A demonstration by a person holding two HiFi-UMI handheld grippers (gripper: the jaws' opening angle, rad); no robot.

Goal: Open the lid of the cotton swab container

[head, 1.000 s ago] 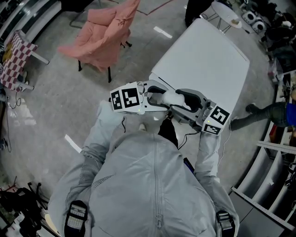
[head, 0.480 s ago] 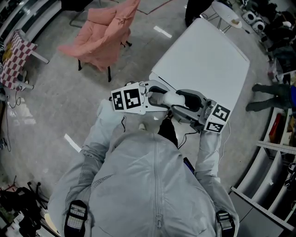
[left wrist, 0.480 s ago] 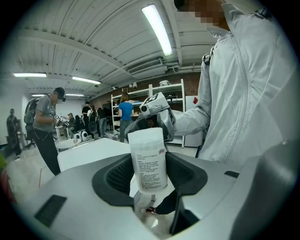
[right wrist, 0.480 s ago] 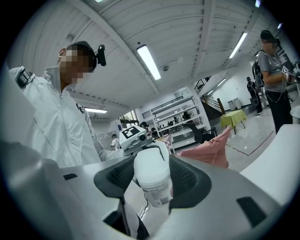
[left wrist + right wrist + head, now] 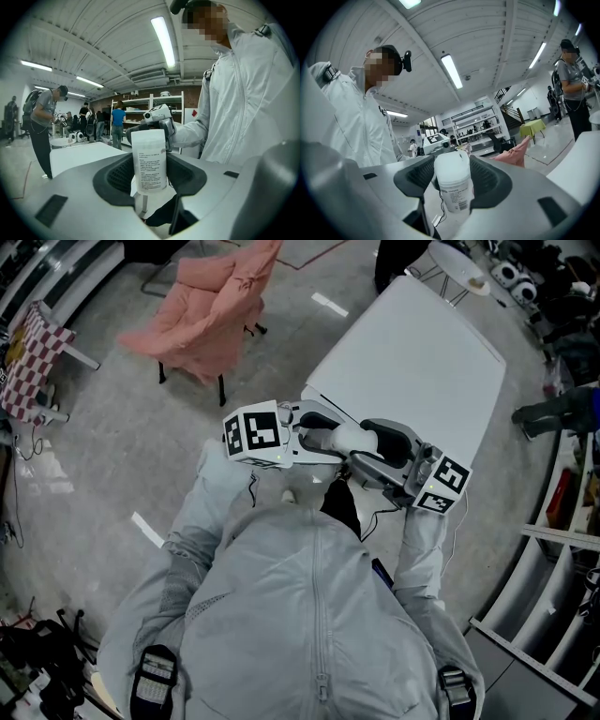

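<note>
Cotton swab container [image 5: 149,159], white, labelled, lid closed, held before person's jacket [image 5: 309,615], left gripper [image 5: 151,171] pinching one end, right gripper [image 5: 453,177] pinching the other, white table [image 5: 412,362] beyond.

Grey concrete floor [image 5: 103,456] carries a white rectangular table [image 5: 412,362], a chair draped in pink cloth [image 5: 217,306] well off the tabletop's left edge, and short white tape strips [image 5: 148,531], one lying between chair and tabletop.
</note>
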